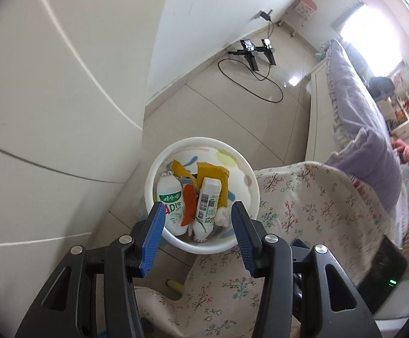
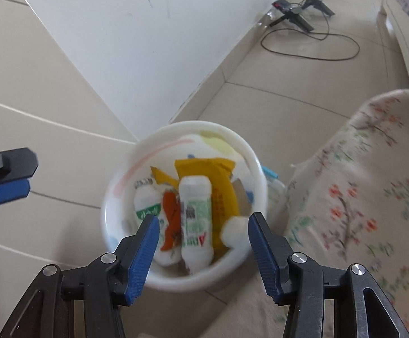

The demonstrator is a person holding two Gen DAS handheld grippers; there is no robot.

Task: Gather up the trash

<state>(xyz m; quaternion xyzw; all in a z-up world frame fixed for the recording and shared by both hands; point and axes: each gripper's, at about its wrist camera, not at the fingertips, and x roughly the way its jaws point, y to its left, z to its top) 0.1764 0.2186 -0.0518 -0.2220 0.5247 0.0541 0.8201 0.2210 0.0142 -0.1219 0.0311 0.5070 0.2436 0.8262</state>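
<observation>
A white round trash bin (image 1: pixel 249 169) (image 2: pixel 120 169) stands on the tiled floor beside a floral-covered surface. It holds two white drink bottles (image 1: pixel 170 200) (image 2: pixel 196 205), a yellow wrapper (image 1: pixel 212 174) (image 2: pixel 221 180), an orange wrapper (image 1: pixel 189 205) (image 2: pixel 172 219) and a white paper wad (image 1: pixel 223 216) (image 2: pixel 234 231). My left gripper (image 1: pixel 198 211) is open and empty above the bin. My right gripper (image 2: pixel 203 221) is open and empty above the bin too. One finger of the left gripper shows at the left edge of the right wrist view (image 2: pixel 4 188).
A floral cloth (image 1: pixel 303 211) (image 2: pixel 359 183) covers the surface to the right of the bin. Cream cabinet doors (image 1: pixel 49 112) stand at the left. Black stands with a looping cable (image 1: pixel 255 53) (image 2: pixel 297 14) lie on the far floor. A bed with lilac bedding (image 1: pixel 356 107) is at the right.
</observation>
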